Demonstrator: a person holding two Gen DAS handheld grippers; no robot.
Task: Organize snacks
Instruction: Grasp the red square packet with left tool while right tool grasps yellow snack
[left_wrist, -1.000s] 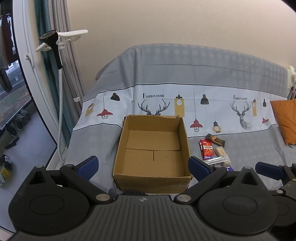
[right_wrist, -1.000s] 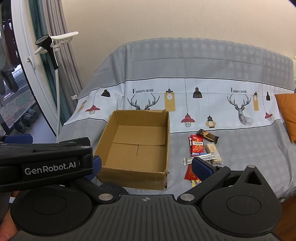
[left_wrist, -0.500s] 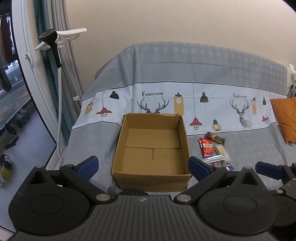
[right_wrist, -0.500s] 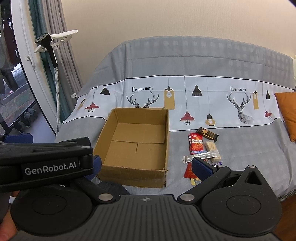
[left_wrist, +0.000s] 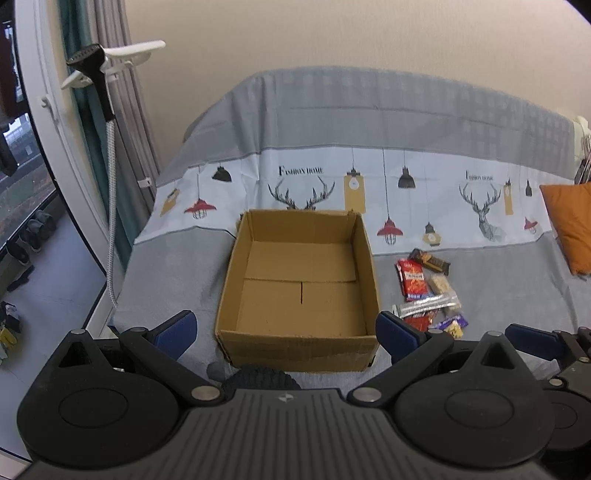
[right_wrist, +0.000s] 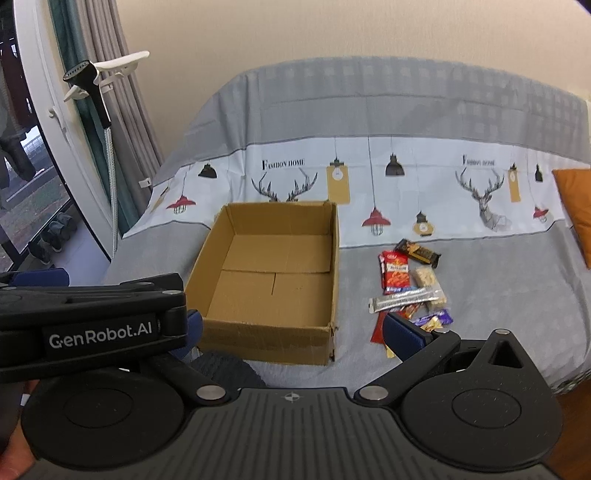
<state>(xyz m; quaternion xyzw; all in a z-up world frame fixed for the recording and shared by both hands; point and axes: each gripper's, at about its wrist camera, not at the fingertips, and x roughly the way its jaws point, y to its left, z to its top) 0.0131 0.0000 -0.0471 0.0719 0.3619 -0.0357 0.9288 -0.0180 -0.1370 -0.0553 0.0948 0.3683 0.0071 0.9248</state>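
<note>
An open, empty cardboard box (left_wrist: 301, 291) (right_wrist: 271, 280) sits on a sofa covered with a grey printed sheet. To its right lies a small heap of snacks: a red packet (left_wrist: 413, 279) (right_wrist: 396, 272), a dark bar (left_wrist: 430, 260) (right_wrist: 418, 252), a silver stick pack (left_wrist: 424, 306) (right_wrist: 404, 300), a clear bag of pale pieces (right_wrist: 428, 282) and a purple wrapper (right_wrist: 434, 319). My left gripper (left_wrist: 286, 328) is open, blue pads wide apart, short of the box's near wall. My right gripper (right_wrist: 295, 328) is open too, its right pad near the snack heap. Neither holds anything.
An orange cushion (left_wrist: 570, 225) (right_wrist: 576, 210) lies at the sofa's right end. A garment steamer on a stand (left_wrist: 98, 92) is at the left by grey curtains and a glass door (left_wrist: 22, 155). The left gripper's body (right_wrist: 88, 325) crosses the right wrist view.
Both grippers have eased forward and up slightly, so the box and snacks sit a little lower and larger in view. Nothing was taken hold of.
</note>
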